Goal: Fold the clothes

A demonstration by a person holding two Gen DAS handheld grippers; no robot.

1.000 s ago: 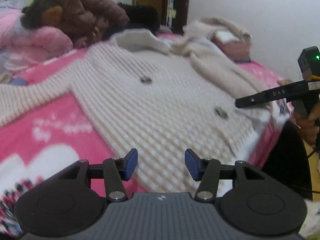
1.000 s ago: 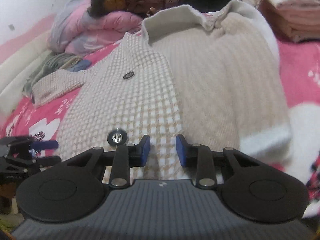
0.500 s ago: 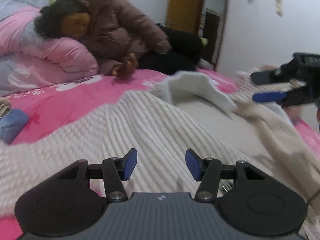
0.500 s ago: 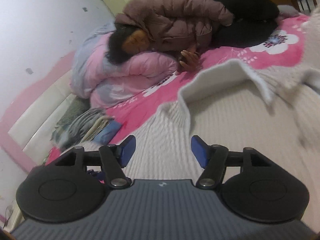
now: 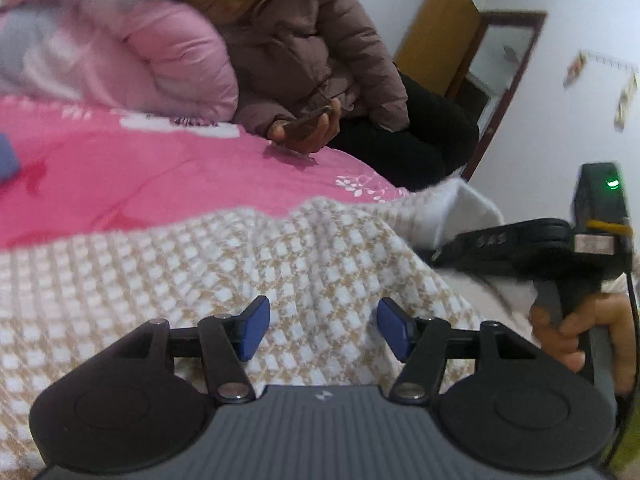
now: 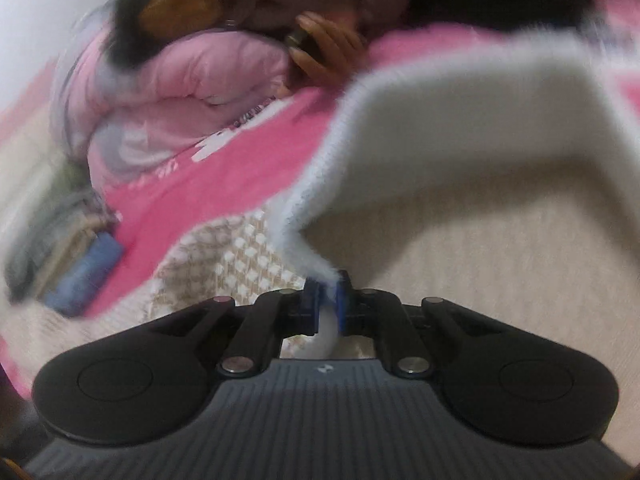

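A beige-and-white checked knit cardigan [image 5: 280, 264] lies spread on the pink bedspread [image 5: 160, 176]. My left gripper [image 5: 324, 328] hovers low over its shoulder area; its jaws are opening, with fabric below them and no pad pressing on it. My right gripper [image 6: 328, 300] is shut on the white fluffy edge of the cardigan [image 6: 308, 232] just below the collar [image 6: 460, 128], and a tuft of white trim sticks out between the pads. In the left wrist view a hand [image 5: 580, 328] holds that right gripper at the right, by the collar.
A person in a brown puffy jacket [image 5: 304, 52] lies at the far side of the bed holding a phone [image 5: 308, 124]. A pink quilt [image 5: 140, 60] is piled at the back left. A blue item [image 6: 84, 276] and folded grey cloth [image 6: 52, 240] lie at the left. A doorway [image 5: 496, 80] stands behind.
Both grippers travelled from the cardigan's lower front up to its collar end. The right gripper widened on the way, then shut on the white edge. The left gripper rolled.
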